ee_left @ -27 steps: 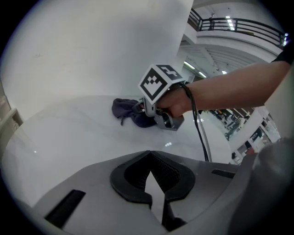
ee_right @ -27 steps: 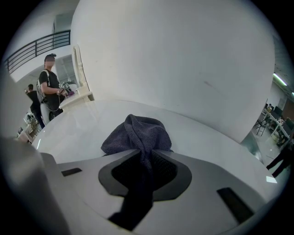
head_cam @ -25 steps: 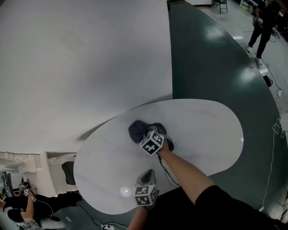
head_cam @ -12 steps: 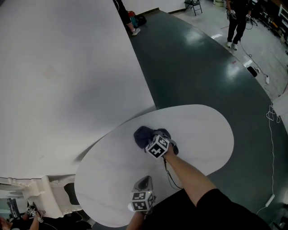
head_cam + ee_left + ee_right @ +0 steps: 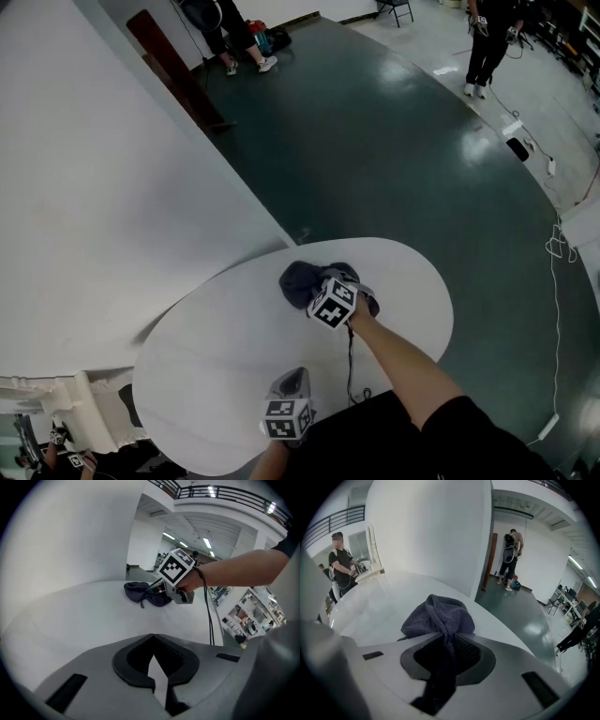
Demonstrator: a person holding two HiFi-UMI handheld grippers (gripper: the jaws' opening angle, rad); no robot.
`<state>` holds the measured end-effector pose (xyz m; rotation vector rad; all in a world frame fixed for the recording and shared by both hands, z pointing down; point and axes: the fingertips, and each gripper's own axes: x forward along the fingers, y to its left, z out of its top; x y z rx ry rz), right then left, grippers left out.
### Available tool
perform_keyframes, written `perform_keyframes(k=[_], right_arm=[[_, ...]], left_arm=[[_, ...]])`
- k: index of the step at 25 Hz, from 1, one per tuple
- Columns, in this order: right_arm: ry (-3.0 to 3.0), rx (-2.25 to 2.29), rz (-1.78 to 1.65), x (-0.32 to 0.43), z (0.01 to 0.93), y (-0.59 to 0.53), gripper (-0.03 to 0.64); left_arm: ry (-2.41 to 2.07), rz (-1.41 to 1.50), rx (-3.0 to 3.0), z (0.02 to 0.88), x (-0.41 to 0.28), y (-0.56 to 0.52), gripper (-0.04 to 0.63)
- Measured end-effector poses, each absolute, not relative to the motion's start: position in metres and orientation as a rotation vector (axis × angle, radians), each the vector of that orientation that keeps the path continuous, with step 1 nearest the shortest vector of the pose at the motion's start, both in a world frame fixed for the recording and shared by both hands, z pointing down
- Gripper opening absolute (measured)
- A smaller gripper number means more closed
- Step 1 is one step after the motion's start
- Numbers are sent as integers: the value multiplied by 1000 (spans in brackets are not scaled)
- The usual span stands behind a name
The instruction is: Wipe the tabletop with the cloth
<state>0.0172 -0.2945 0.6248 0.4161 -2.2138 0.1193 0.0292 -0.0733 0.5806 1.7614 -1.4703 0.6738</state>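
A dark blue-grey cloth lies bunched on the white oval tabletop, close to its far edge. My right gripper is shut on the cloth, and a fold of the cloth runs back between its jaws. My left gripper hovers near the table's front edge, shut, with nothing in it. From the left gripper view, the cloth and the right gripper's marker cube lie ahead across bare tabletop.
A white curved wall rises along the table's left side. Dark green floor surrounds the far and right sides. A dark red board leans on the wall. People stand far off. A cable trails from the right gripper.
The head view has swung, showing more floor and less wall. The right gripper keeps its hold on the cloth and sits a little nearer the table's far edge. The left gripper stays put.
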Motion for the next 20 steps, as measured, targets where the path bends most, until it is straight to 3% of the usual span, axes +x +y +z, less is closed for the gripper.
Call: perform_keyframes(k=[8,20], right_arm=[[-2217,445,118,100,626,-346,58],[-2215,503,76,183,626,-388,57]], left_arm=[[-1442,701,1816,571,91,-124,3],[-1447,726,1815,568,132,-141,3]])
